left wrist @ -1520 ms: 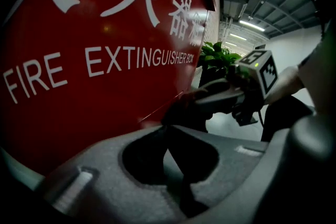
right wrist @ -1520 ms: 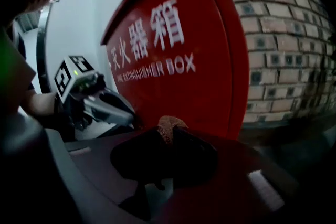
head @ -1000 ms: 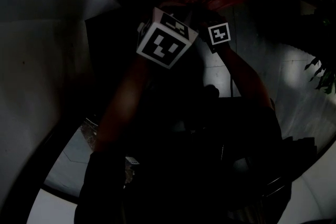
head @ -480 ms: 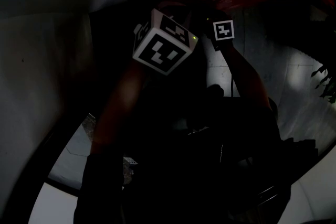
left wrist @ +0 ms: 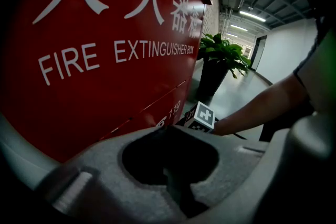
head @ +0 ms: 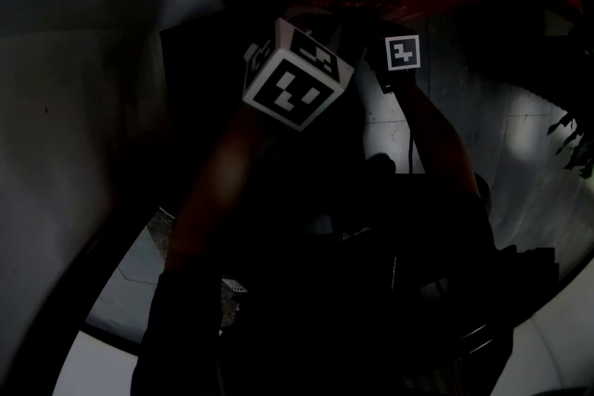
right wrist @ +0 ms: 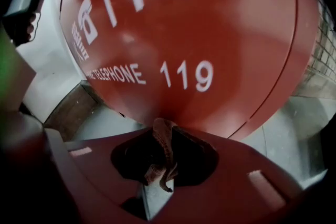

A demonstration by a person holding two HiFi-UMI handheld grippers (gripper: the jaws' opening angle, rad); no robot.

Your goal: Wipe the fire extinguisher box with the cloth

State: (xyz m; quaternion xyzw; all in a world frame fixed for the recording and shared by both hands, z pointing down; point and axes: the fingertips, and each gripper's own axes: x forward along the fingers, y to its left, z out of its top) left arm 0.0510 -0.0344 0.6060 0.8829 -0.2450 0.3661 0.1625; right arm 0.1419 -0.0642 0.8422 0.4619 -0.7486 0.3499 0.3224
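The red metal fire extinguisher box with white lettering (right wrist: 173,34) fills nearly all of the right gripper view and the upper left of the left gripper view. In the dim head view it shows only as a red band along the top. The right gripper (right wrist: 160,165) has its jaws closed on a crumpled brownish cloth (right wrist: 164,136), bunched at lower centre of that view. The cloth's top fold lies right at the box's lower face, beneath the "119" print, but I cannot tell whether it actually presses the panel. The left gripper (left wrist: 173,165) has its jaws drawn together with nothing between them. It is held close to the lettered front of the box, with the right gripper's marker cube at centre of its view and a green leafy plant in a dark pot (left wrist: 223,52) beyond at centre right. The step in hand looks like wiping the lower front panel. To do it well, I judge the cloth should be pushed on squarely, so that the protruding fold meets the paint and the hard jaws do not. The strokes should overlap across the print and run out to the seam at the right of the frame. The grip must be firm enough that the small wad does not slip free. The empty left gripper belongs clear of the stroke path.
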